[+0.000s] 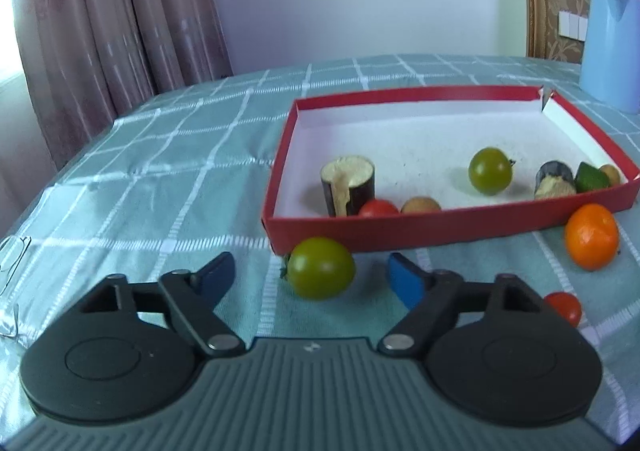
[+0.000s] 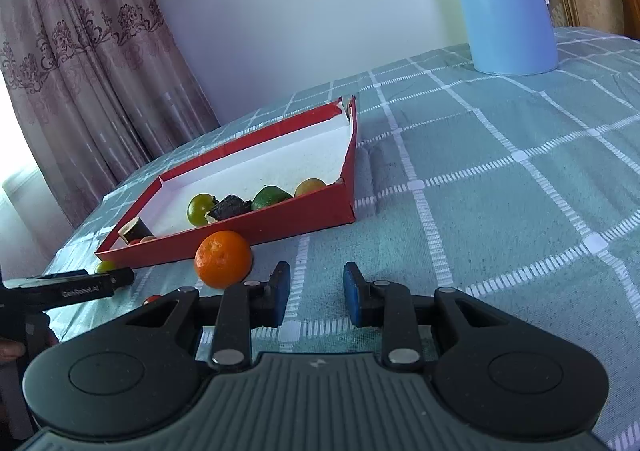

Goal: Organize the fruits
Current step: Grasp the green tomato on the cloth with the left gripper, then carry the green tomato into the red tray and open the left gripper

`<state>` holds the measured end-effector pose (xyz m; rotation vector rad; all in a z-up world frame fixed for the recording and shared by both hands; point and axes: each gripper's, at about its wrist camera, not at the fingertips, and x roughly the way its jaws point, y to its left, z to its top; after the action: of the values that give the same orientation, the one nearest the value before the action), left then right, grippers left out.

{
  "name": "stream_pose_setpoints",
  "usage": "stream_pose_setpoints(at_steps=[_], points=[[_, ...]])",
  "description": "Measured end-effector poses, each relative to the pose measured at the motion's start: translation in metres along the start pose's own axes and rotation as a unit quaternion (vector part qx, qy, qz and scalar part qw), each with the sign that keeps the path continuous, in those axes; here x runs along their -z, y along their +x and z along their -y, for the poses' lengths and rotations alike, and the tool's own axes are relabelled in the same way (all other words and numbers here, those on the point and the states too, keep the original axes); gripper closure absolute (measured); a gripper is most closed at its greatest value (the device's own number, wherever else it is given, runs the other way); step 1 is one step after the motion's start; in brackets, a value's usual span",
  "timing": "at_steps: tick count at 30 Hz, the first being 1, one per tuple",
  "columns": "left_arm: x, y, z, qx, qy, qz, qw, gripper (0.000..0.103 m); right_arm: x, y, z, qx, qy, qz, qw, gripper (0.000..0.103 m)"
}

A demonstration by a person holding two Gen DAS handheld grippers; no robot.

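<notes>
Two wrist views of a table under a teal checked tablecloth [image 1: 160, 155], with a shallow red cardboard tray lined in white [image 1: 400, 235] as the landmark.

Left gripper [image 1: 312, 279] — black linkage with blue pads, jaws apart. A round green tomato [image 1: 322, 267] lies on the cloth between the fingers, just outside the tray's near wall by its near-left corner; the pads stand clear of it on both sides and do not press on it. In the right wrist view the same gripper enters from the left edge, its black finger pointing toward that corner.

Right gripper [image 2: 316, 295] — jaws drawn close together over bare cloth with only a narrow gap, nothing between the pads. It sits in front of the tray's near wall.

Outside the tray: a round orange citrus fruit [image 2: 223, 259] rests against the near wall toward its right end; a small red cherry tomato [image 1: 566, 307] lies on the cloth nearer the camera than the orange.

Inside the tray: a dark-skinned cut eggplant cylinder standing upright [image 1: 347, 187] near the left wall; a red tomato [image 1: 378, 208] and a small tan round fruit [image 1: 420, 205] against the near wall beside it; a second green tomato [image 1: 490, 170] toward the middle; a second eggplant piece lying on its side [image 1: 554, 179], a green lime [image 1: 591, 177] and another tan fruit [image 1: 611, 173] in the near-right corner.

Beyond the tray's far-right corner stands a pale blue jug [image 2: 508, 3].
</notes>
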<state>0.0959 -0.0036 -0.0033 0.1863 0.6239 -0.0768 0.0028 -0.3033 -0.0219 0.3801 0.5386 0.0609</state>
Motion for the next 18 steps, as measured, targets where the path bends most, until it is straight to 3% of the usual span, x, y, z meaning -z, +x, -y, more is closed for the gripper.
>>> stream_pose_setpoints(at_steps=[2, 4, 5, 11, 18], points=[[0.001, -0.001, -0.002, 0.011, -0.003, 0.0, 0.9999, 0.041, 0.0, 0.0, 0.001, -0.002, 0.004, 0.0, 1.0, 0.075], [0.002, -0.003, -0.002, 0.016, -0.003, 0.002, 0.9999, 0.062, 0.0, 0.0, 0.001, -0.003, 0.005, 0.001, 1.0, 0.075], [0.002, -0.002, -0.003, 0.021, -0.005, 0.001, 0.9998, 0.067, 0.0, -0.001, 0.001, -0.003, 0.005, 0.001, 1.0, 0.075], [0.003, -0.01, -0.002, 0.021, -0.009, 0.006, 0.9997, 0.07, 0.0, -0.001, 0.002, -0.002, 0.006, 0.002, 1.0, 0.075], [-0.012, -0.038, 0.01, 0.047, -0.002, 0.046, 0.9978, 0.071, 0.0, -0.001, 0.001, -0.001, 0.004, 0.002, 1.0, 0.075]])
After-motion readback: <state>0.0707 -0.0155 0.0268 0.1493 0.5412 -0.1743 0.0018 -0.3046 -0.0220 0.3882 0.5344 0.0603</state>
